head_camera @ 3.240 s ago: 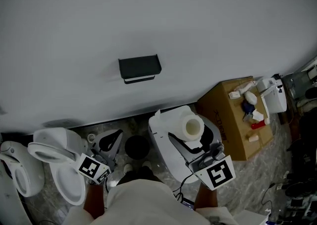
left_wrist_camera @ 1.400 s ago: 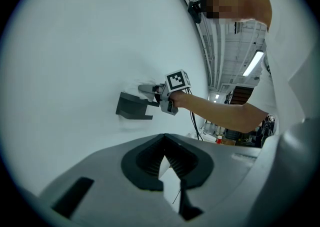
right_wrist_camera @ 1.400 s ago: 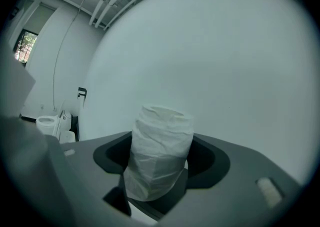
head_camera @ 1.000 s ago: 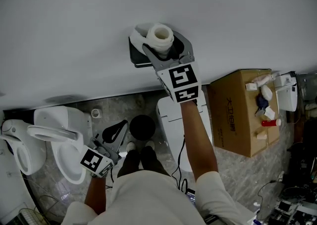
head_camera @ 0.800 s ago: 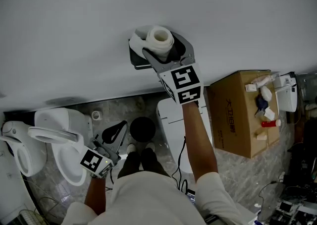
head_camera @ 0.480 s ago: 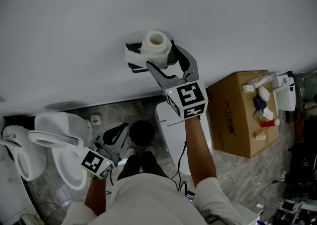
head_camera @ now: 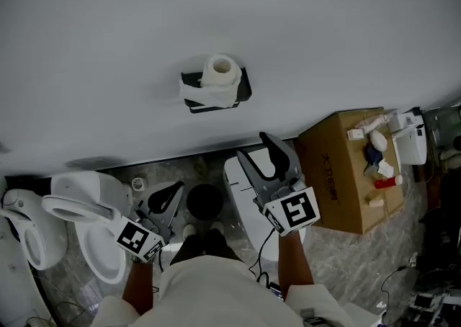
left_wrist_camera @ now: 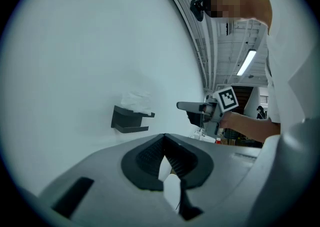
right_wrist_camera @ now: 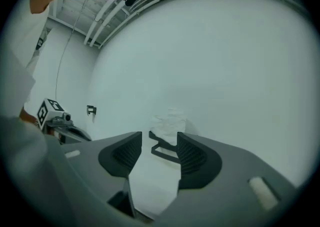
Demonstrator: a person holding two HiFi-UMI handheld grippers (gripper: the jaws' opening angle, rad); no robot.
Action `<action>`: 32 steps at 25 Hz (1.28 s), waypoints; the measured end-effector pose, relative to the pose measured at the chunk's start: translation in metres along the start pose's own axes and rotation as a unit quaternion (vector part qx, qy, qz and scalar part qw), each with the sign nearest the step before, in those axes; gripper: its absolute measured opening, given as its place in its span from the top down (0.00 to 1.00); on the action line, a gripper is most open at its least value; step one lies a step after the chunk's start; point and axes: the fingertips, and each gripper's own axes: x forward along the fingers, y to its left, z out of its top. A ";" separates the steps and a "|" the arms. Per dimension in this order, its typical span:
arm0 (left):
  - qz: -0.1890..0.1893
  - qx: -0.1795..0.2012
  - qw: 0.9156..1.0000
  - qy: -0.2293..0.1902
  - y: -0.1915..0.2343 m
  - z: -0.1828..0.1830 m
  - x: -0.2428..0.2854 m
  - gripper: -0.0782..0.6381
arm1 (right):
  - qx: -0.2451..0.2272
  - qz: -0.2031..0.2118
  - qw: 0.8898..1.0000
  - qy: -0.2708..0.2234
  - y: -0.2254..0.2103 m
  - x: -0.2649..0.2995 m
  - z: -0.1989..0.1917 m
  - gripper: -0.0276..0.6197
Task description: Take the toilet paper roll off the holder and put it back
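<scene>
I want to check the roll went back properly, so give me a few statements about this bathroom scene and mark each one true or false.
1. The toilet paper roll sits on the black holder on the wall. True.
2. The right gripper is clamped on the roll. False: it is away from the roll, and its jaws stand apart with nothing between them, having just been closing partway.
3. The left gripper has its jaws together and holds nothing. True.
4. The cardboard box is on the left of the head view. False: it is on the right, with small items on top.
</scene>
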 end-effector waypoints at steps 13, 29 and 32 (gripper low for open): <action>-0.029 0.031 0.999 -0.017 -0.035 0.024 -0.002 0.89 | 0.015 0.031 0.999 -0.035 0.076 -0.081 0.012 0.95; 0.007 0.054 0.998 -0.021 -0.033 0.033 -0.032 0.89 | 0.029 0.040 0.998 -0.029 0.083 -0.086 0.012 0.95; 0.006 0.066 0.998 -0.022 -0.037 0.036 -0.032 0.89 | 0.028 0.040 0.998 -0.029 0.082 -0.088 0.012 0.95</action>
